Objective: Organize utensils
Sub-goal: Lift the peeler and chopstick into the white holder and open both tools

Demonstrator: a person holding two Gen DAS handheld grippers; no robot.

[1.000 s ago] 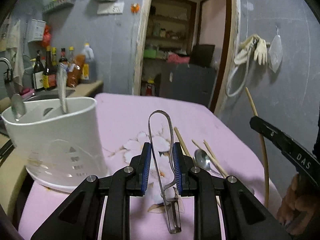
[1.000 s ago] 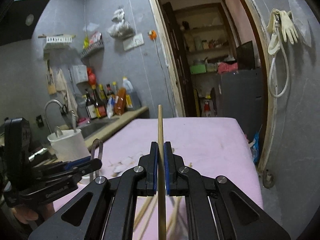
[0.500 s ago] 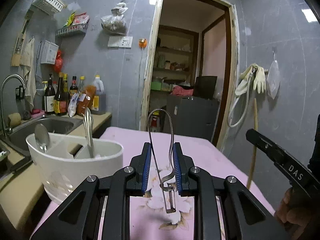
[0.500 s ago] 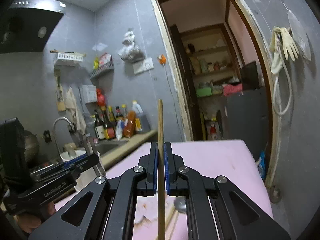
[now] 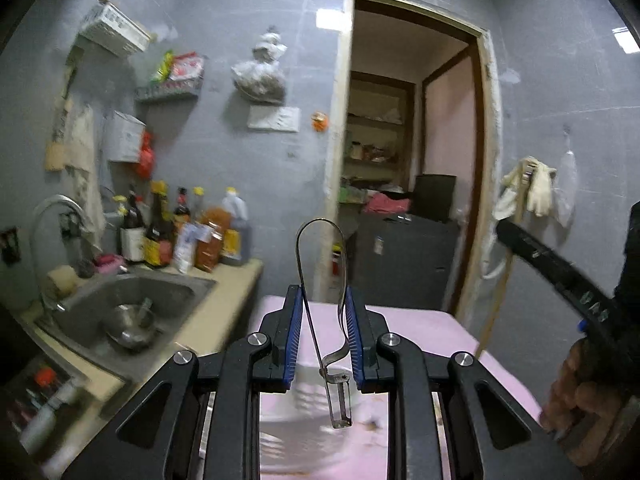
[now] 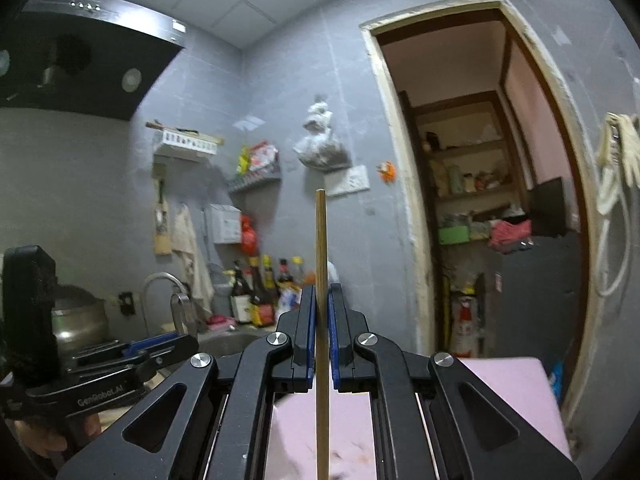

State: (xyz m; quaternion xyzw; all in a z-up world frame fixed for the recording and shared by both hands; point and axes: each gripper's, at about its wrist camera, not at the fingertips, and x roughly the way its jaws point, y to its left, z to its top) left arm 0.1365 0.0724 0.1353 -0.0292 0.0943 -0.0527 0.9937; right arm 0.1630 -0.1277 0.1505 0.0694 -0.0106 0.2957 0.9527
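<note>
My left gripper (image 5: 323,336) is shut on a metal peeler (image 5: 320,280), whose loop handle points up and whose blade hangs below the fingers. A blurred white utensil holder (image 5: 304,404) shows just beneath it on the pink table (image 5: 432,332). My right gripper (image 6: 321,328) is shut on a wooden chopstick (image 6: 321,248) held upright. The right gripper also shows at the right edge of the left wrist view (image 5: 560,276) with the chopstick (image 5: 496,304). The left gripper with the peeler shows at the left of the right wrist view (image 6: 160,350).
A steel sink (image 5: 132,304) with a bowl and a tap lies left of the table, with sauce bottles (image 5: 180,236) behind it. A doorway (image 5: 404,184) opens beyond the table. The grey wall (image 5: 560,152) with hanging gloves stands at the right.
Both grippers have risen and tilted up with their loads. The utensil holder has dropped from the left of the left wrist view to under the fingers. Loose utensils on the table left view.
</note>
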